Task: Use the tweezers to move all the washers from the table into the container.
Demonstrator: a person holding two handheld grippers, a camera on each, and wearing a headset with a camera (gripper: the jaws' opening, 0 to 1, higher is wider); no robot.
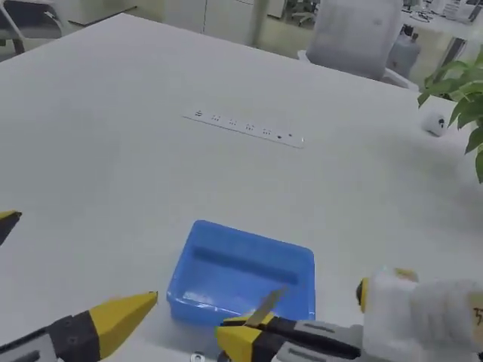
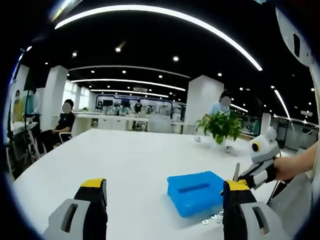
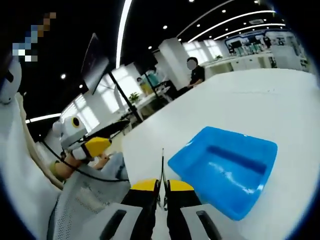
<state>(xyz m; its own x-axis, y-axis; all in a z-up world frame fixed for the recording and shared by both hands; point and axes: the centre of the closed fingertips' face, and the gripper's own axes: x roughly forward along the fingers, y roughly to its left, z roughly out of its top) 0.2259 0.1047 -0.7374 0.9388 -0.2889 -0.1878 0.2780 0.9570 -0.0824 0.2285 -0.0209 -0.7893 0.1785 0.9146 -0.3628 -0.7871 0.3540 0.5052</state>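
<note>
A blue container (image 1: 241, 275) sits empty on the white table (image 1: 113, 136) near the front edge. In the right gripper view, my right gripper (image 3: 162, 186) is shut on thin metal tweezers (image 3: 162, 167), whose tip points up beside the container (image 3: 225, 167). In the head view the tweezers (image 1: 266, 305) lie over the container's near wall. My left gripper (image 2: 164, 187) is open, its jaws wide apart, left of the container (image 2: 196, 192). A few small washers (image 2: 212, 218) lie on the table by the container's near corner.
A flush power strip (image 1: 245, 127) runs across mid-table. A green plant (image 1: 464, 98) and a small white object (image 1: 434, 123) stand at the far right. A grey chair (image 1: 355, 34) is behind the table. People sit at desks in the background.
</note>
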